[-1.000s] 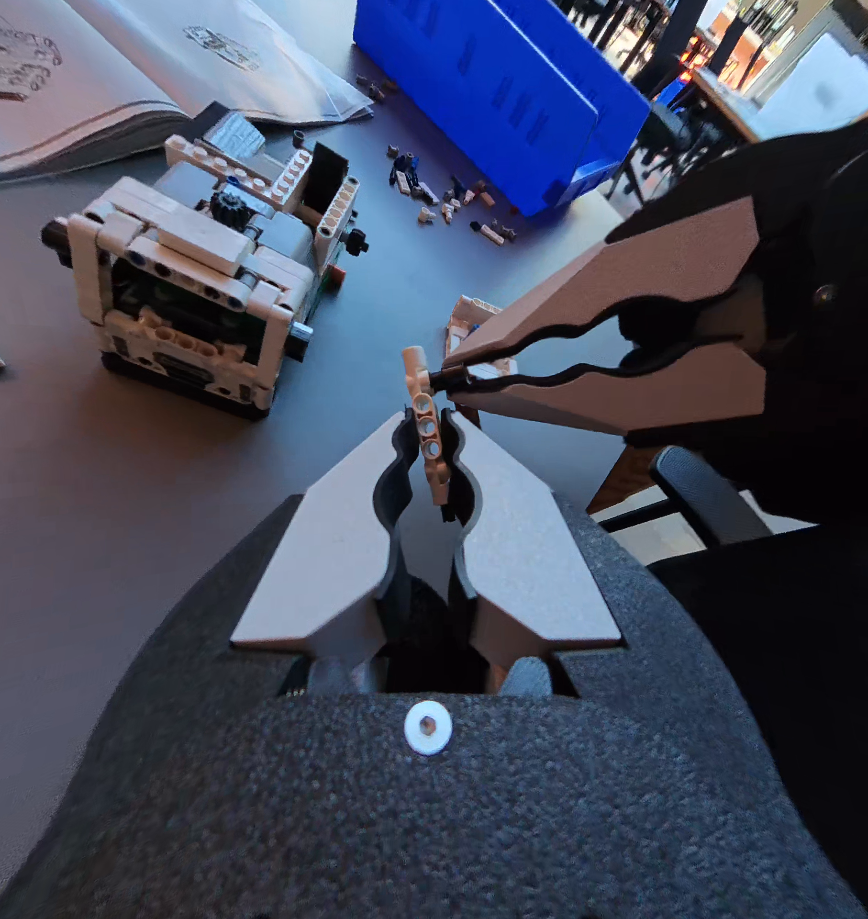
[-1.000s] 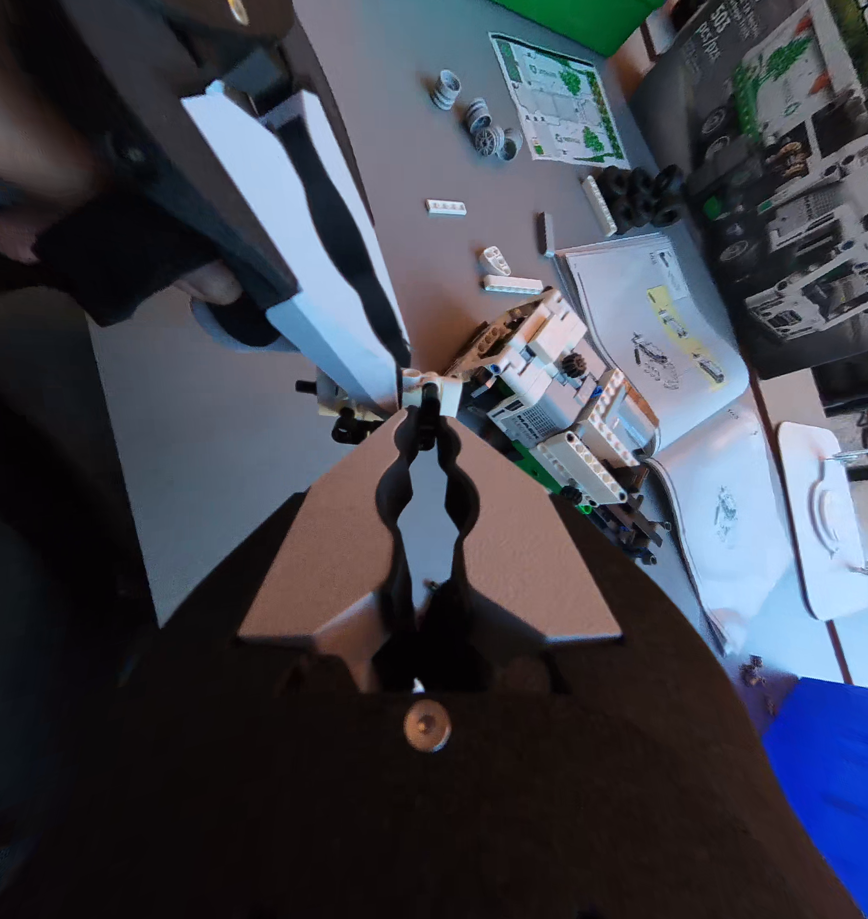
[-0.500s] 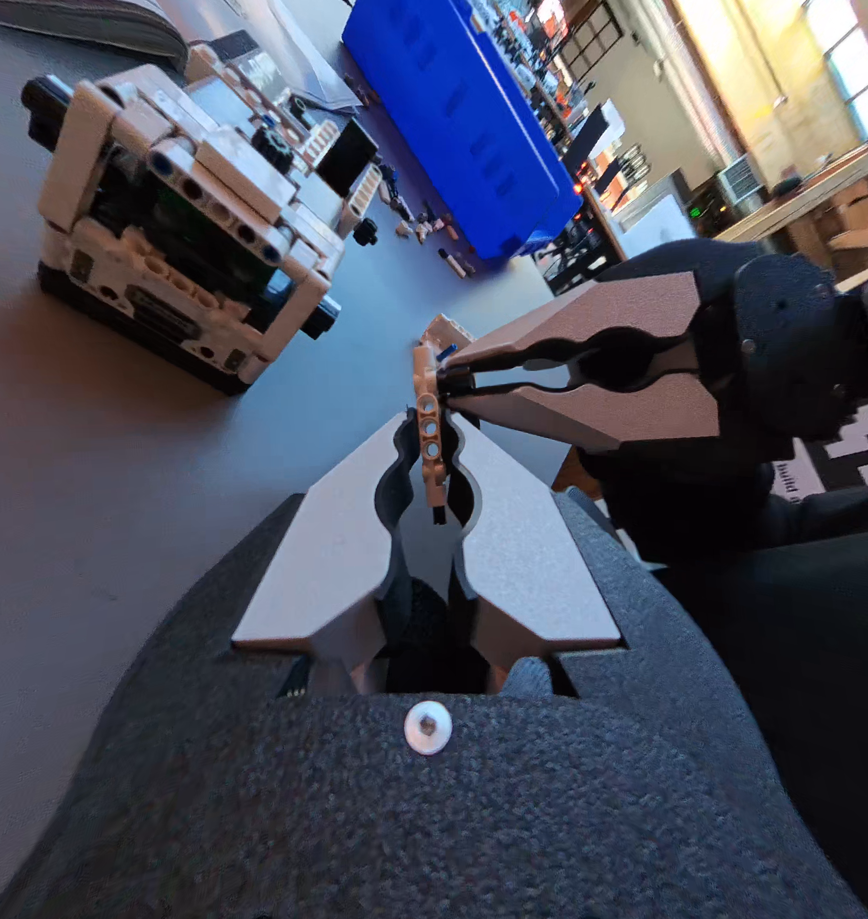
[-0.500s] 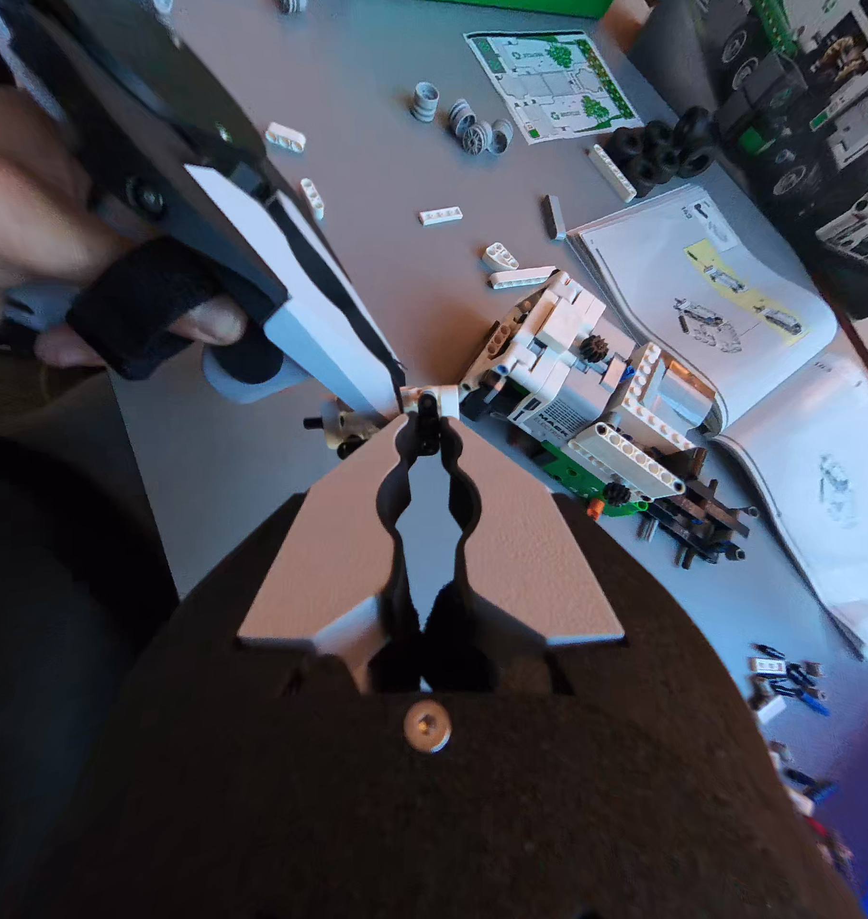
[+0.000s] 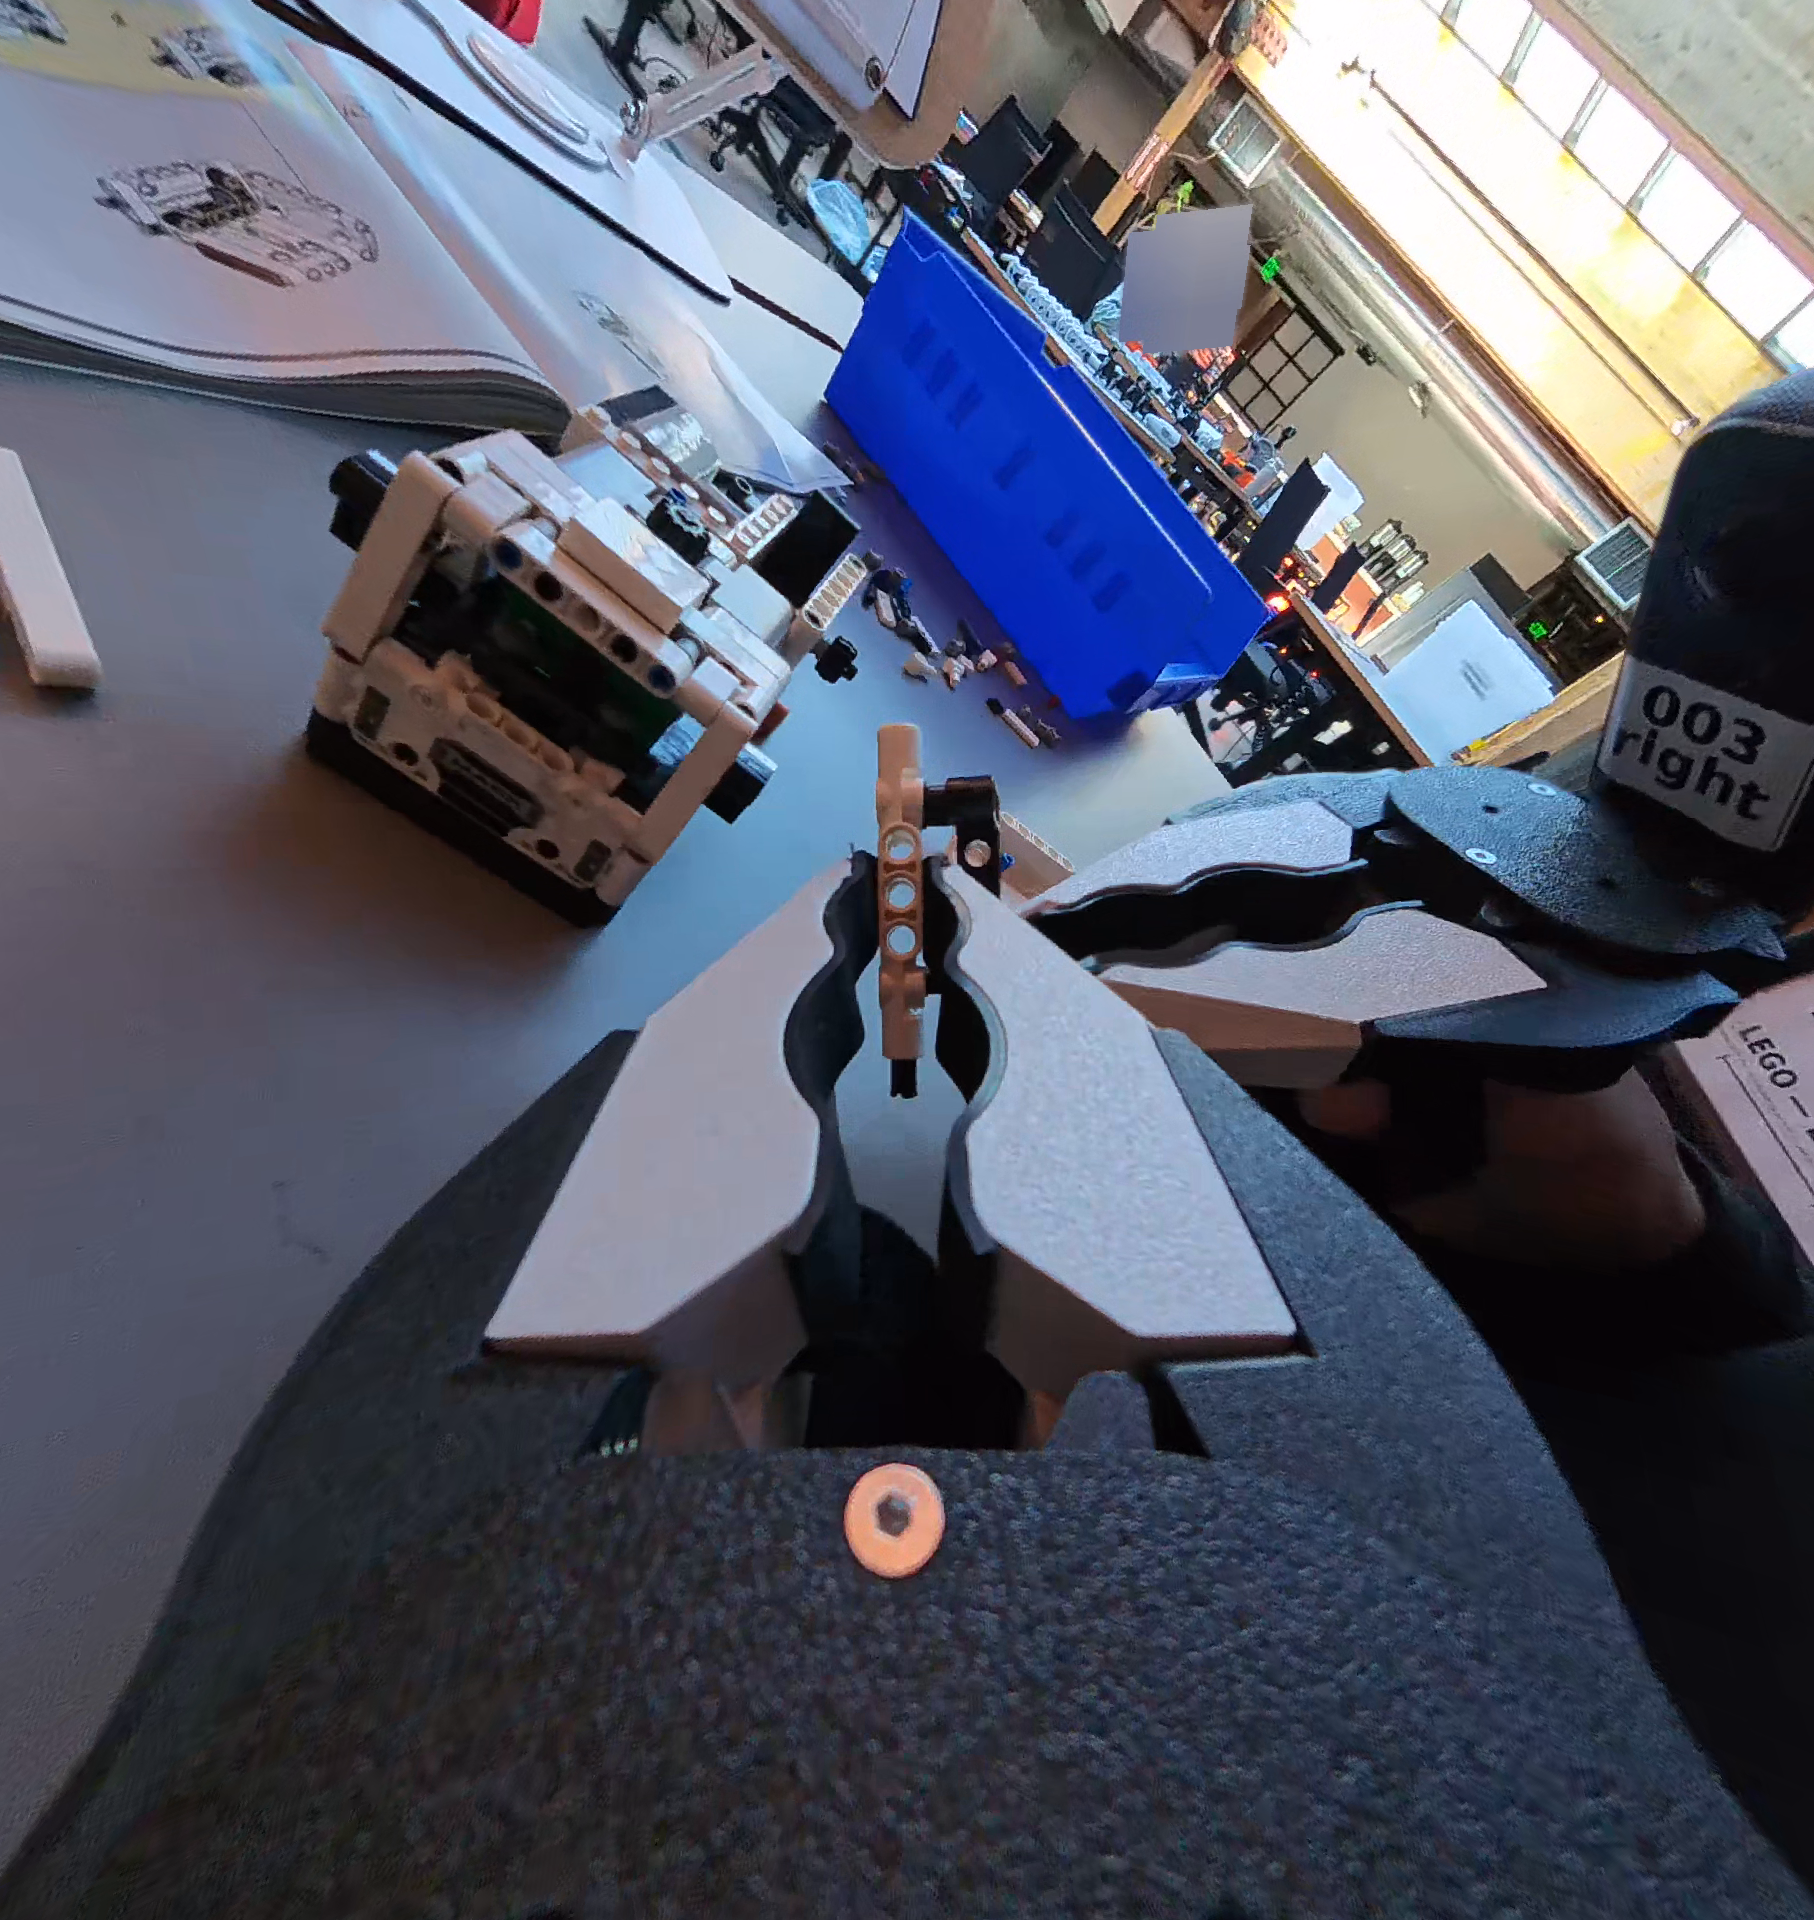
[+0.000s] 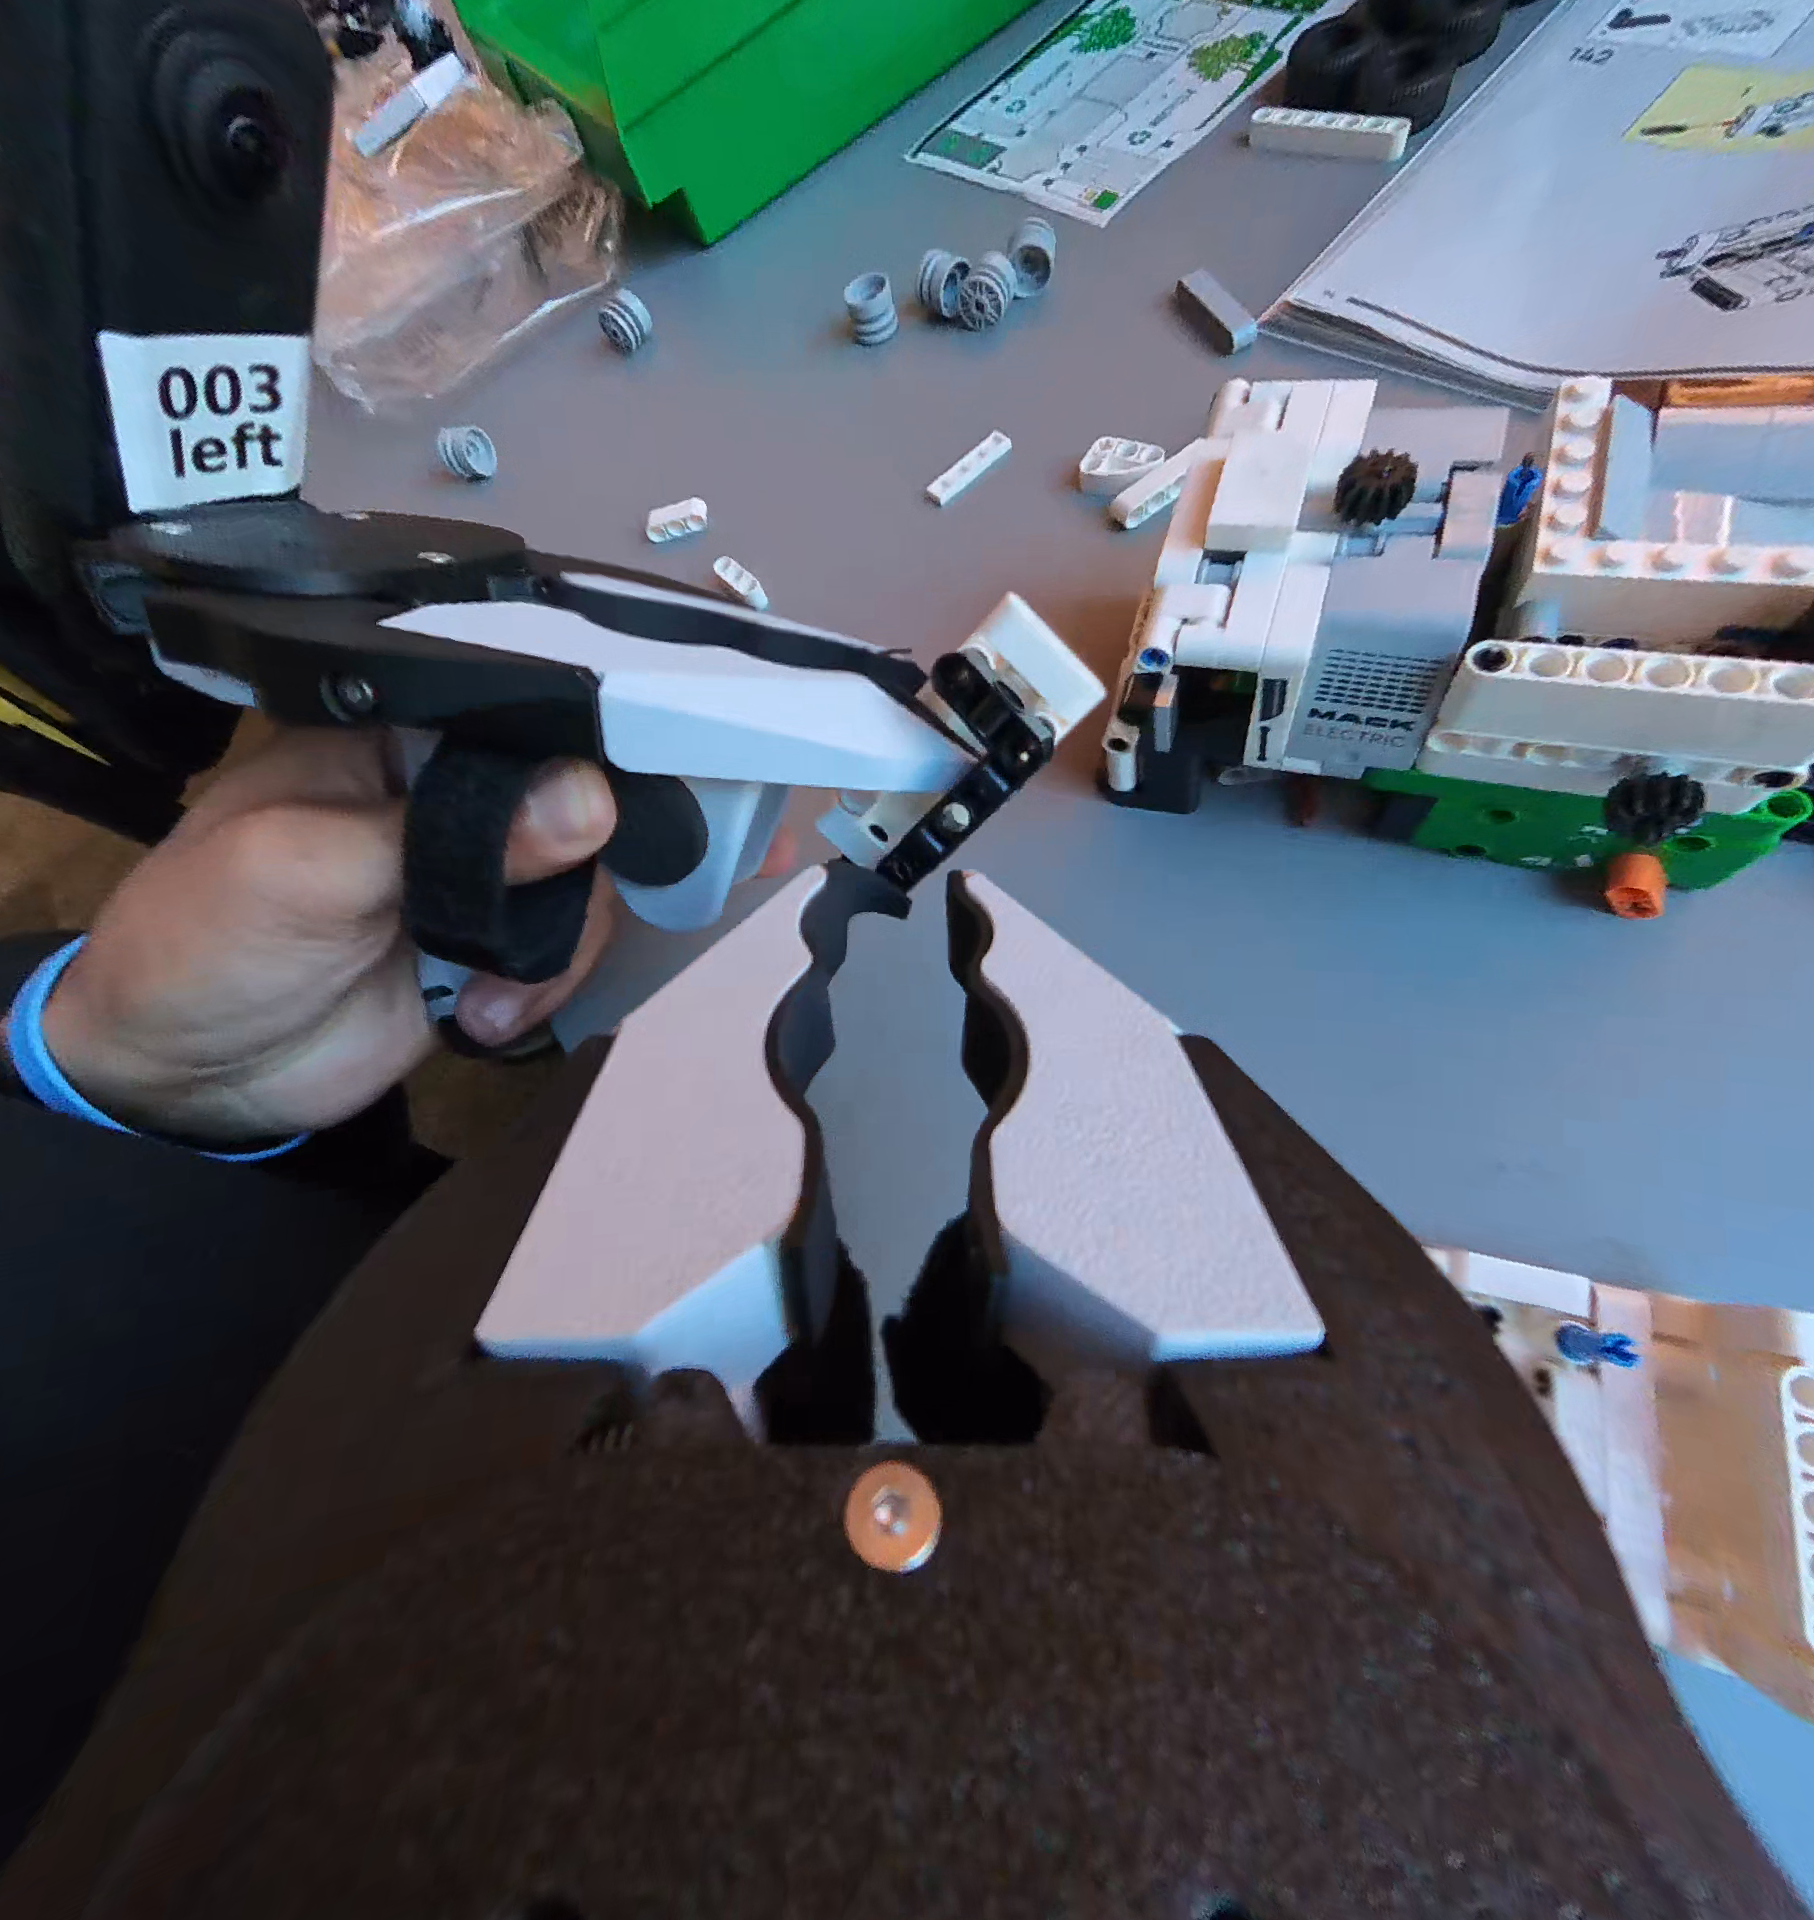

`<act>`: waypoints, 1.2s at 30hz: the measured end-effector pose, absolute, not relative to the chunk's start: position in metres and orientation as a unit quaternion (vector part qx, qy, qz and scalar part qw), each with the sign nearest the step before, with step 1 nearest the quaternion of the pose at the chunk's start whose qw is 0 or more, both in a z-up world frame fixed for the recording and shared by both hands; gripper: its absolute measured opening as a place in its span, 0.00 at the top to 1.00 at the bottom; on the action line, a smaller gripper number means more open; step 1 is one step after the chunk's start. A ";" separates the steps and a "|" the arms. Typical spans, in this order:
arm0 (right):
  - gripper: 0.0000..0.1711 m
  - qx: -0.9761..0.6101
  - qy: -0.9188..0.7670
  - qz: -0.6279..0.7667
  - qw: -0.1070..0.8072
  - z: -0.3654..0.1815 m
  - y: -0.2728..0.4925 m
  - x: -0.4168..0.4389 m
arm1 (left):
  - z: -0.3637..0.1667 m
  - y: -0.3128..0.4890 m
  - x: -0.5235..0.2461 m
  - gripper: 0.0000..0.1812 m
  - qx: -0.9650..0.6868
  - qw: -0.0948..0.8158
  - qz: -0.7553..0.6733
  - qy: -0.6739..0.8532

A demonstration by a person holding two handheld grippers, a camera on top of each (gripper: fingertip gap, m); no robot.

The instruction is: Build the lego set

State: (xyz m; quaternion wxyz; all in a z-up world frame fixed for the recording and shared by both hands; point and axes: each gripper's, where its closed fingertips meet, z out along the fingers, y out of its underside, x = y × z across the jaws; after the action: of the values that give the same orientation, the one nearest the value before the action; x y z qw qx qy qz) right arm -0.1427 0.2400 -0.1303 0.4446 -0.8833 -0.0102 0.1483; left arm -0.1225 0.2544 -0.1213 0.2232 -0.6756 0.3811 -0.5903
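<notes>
My left gripper [image 5: 898, 873] is shut on a small white beam with holes [image 5: 898, 940], held upright above the table. A black piece [image 5: 970, 810] sits on the beam's upper right side. In the right wrist view this small assembly [image 6: 970, 790] shows as a black beam with a white block at the left gripper's tips [image 6: 944, 727]. My right gripper [image 6: 892, 888] is open and empty, its left fingertip just beside the black beam's lower end. It reaches in from the right in the left wrist view [image 5: 1048, 925]. The white, grey and green truck model [image 6: 1402, 675] stands on the table beyond.
A blue bin [image 5: 1038, 520] with small loose parts beside it lies past the truck [image 5: 539, 675]. An open manual [image 6: 1609, 208], a green bin [image 6: 757, 94], grey wheel hubs [image 6: 965, 281], loose white beams [image 6: 970, 468] and a white sub-assembly [image 6: 1765, 1507] lie around. Left and right tips are no more than a few centimetres apart.
My right gripper has opened, let go of the black piece on the beam and drawn back a little. Both grippers have tilted; the left still holds the beam.
</notes>
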 end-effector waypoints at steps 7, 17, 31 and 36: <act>0.96 -0.883 0.003 0.163 0.439 -0.130 0.240 -0.145 | -0.119 0.255 -0.125 0.97 -0.673 0.235 -0.594 0.373; 0.90 -0.878 0.030 0.177 0.445 -0.122 0.241 -0.143 | -0.118 0.254 -0.124 0.97 -0.667 0.249 -0.597 0.370; 0.96 -0.883 0.058 0.173 0.432 -0.127 0.239 -0.138 | -0.118 0.249 -0.124 0.96 -0.664 0.226 -0.624 0.345; 0.95 -0.874 0.040 0.156 0.458 -0.119 0.243 -0.139 | -0.110 0.252 -0.125 0.96 -0.652 0.186 -0.669 0.305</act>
State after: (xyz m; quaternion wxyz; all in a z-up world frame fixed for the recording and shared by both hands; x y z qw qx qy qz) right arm -0.1386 0.2429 -0.1186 0.4580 -0.8743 0.0401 0.1558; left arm -0.1247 0.2525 -0.1102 0.1857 -0.6517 0.3050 -0.6692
